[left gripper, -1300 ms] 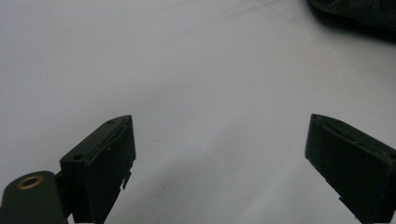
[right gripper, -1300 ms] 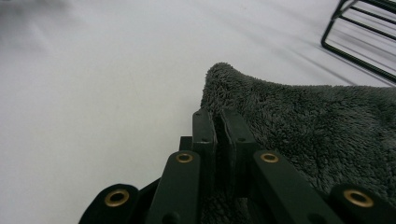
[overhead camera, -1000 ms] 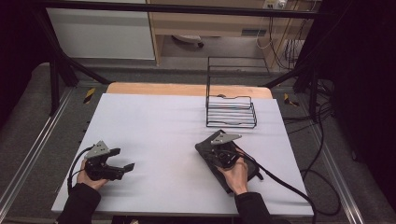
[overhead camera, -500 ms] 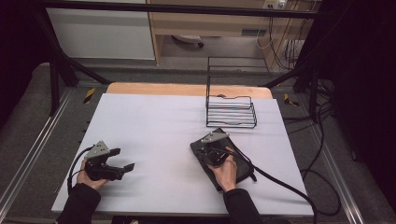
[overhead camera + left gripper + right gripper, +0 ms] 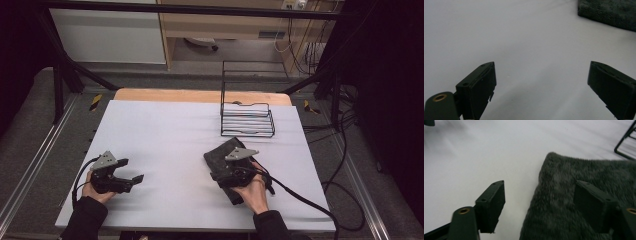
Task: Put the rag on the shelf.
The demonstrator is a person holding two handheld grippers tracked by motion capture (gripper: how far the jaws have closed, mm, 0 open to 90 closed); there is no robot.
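Right hand-held gripper (image 5: pixel 539 202) opening over cloth (image 5: pixel 584 195), white table (image 5: pixel 165 135)

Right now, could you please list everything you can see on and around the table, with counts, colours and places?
Cloth: one, dark grey, fuzzy, flat on the table's near right, under the right gripper.
Wire rack: one, black, far right of the table, empty.
Table cover: one, white, over the whole top.
Wooden edge: one, light brown, along the far side.
Cables: several, black, on the floor at the right.
Left gripper: one, black, near left, jaws wide apart over bare cover.
Right gripper: one, black, jaws have just been opening, one over the cloth, one over the cover, the cloth's edge between them.
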